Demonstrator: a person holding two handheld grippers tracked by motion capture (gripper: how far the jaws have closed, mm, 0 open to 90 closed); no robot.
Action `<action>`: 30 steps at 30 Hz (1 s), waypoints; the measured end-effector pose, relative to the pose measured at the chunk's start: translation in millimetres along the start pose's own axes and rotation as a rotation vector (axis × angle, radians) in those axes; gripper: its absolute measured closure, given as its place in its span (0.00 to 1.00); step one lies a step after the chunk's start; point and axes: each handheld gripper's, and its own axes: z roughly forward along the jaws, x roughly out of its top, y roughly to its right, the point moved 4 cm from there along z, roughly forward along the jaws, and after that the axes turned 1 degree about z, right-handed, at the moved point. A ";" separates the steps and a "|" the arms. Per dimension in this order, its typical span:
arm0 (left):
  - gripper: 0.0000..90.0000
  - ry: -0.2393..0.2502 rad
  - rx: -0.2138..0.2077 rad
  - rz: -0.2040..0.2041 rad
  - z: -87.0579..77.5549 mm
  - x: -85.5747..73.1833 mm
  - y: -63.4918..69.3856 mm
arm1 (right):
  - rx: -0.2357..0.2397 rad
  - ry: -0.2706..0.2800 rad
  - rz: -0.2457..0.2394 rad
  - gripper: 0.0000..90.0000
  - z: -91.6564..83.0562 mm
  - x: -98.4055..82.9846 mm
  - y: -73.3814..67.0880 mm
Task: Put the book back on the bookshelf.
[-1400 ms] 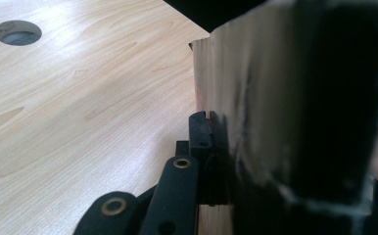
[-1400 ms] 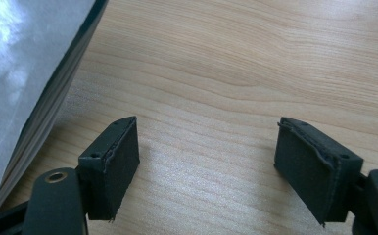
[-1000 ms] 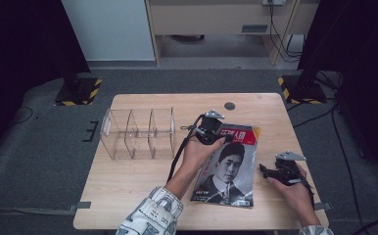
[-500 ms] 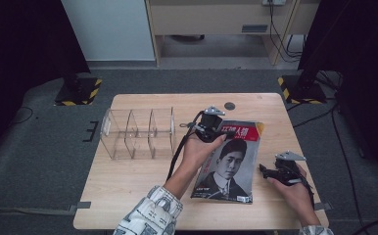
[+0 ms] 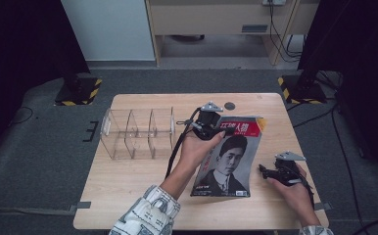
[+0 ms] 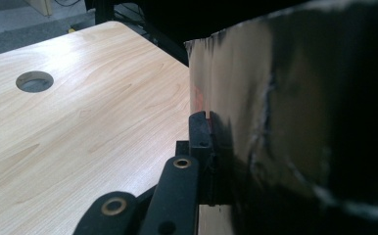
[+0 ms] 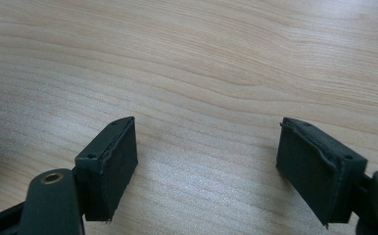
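one magazine (image 5: 231,156) clamped in left tongs (image 5: 215,128); right tongs (image 5: 264,171) agape.

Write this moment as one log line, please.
left gripper: shut on magazine, top edge lifted | right gripper: open over table | clear organizer: unused

Looks like a lab or recording studio setup, not anyone's home: a lone wooden table (image 5: 128,176) on grey carpet (image 5: 30,161), black curtains (image 5: 11,44) on both sides, hazard-striped stand bases (image 5: 77,90), cables (image 5: 280,29) trailing by a beige cabinet (image 5: 216,17).
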 end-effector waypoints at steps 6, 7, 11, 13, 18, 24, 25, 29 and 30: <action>0.96 0.015 0.006 0.009 -11.4 4.2 2.8 | 0.001 -0.003 -0.006 0.24 0.0 0.0 -0.1; 0.96 0.018 0.007 0.009 -13.5 5.2 3.3 | 0.001 -0.003 -0.006 0.24 0.0 0.0 -0.1; 0.96 0.034 0.013 0.015 -23.1 11.6 5.4 | 0.003 -0.002 0.001 0.22 0.0 -0.2 -1.1; 0.96 0.037 0.015 0.015 -24.7 12.8 5.7 | 0.003 0.000 -0.003 0.22 0.0 -0.4 -1.0; 0.96 0.049 0.021 0.020 -32.7 16.7 6.9 | 0.004 0.000 -0.003 0.22 -0.1 -0.6 -1.3; 0.96 0.056 0.026 0.028 -43.6 17.1 7.0 | 0.003 -0.001 0.000 0.22 -0.2 -0.7 -1.5; 0.96 0.054 0.029 0.032 -45.7 16.9 6.8 | 0.003 -0.001 0.000 0.22 -0.2 -0.7 -1.5; 0.96 0.059 0.037 0.035 -52.9 16.5 5.7 | 0.003 -0.001 0.000 0.22 -0.2 -0.7 -1.6; 0.96 0.062 0.039 0.034 -54.7 16.7 5.1 | 0.003 -0.001 -0.001 0.22 -0.2 -0.7 -1.5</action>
